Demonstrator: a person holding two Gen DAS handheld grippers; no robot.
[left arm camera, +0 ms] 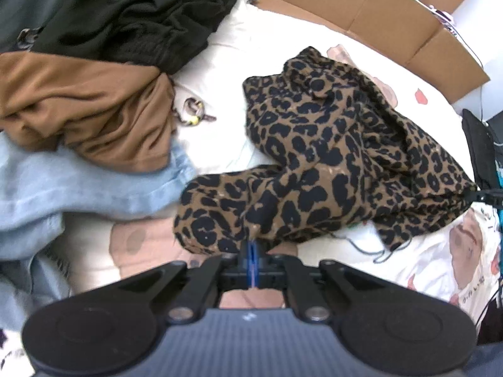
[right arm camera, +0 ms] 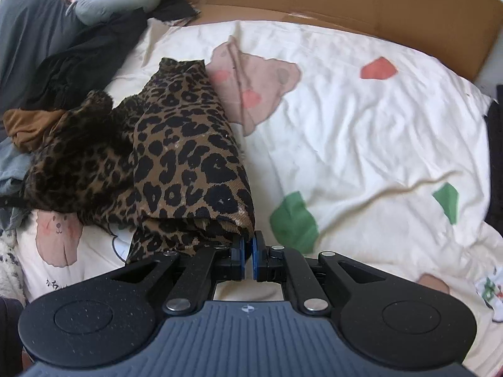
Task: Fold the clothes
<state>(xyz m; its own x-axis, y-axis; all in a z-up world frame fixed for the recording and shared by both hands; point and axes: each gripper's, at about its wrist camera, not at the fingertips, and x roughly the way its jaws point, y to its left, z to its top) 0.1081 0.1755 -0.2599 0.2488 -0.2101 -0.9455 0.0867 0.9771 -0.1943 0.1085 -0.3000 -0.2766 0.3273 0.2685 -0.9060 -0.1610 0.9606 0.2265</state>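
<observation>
Leopard-print fabric, brown with black spots, is what both hands are busy with: the leopard-print garment (left arm camera: 330,163) lies bunched in the middle of the bed, on a cream bedsheet (right arm camera: 361,144) printed with bears and red and green patches. The left hand-held gripper (left arm camera: 252,251) has its blue pads pressed together on the near edge of the cloth, a fold of it pinched between them. The right hand-held gripper (right arm camera: 248,245) is clamped on another edge of the same garment, the cloth caught at the tips of its blue pads, which stand almost closed with only a thin slit visible behind the pinch; from there the fabric rises in a thick folded ridge away to the left. Beside the garment, on the left side of the bed, a pile of other clothes waits: a black garment (left arm camera: 132,15) at the far end, a tan brown one (left arm camera: 85,110) lying partly over a pale blue denim piece (left arm camera: 63,188) nearer to me. A flattened cardboard sheet (left arm camera: 393,19) runs along the far edge of the bed.
</observation>
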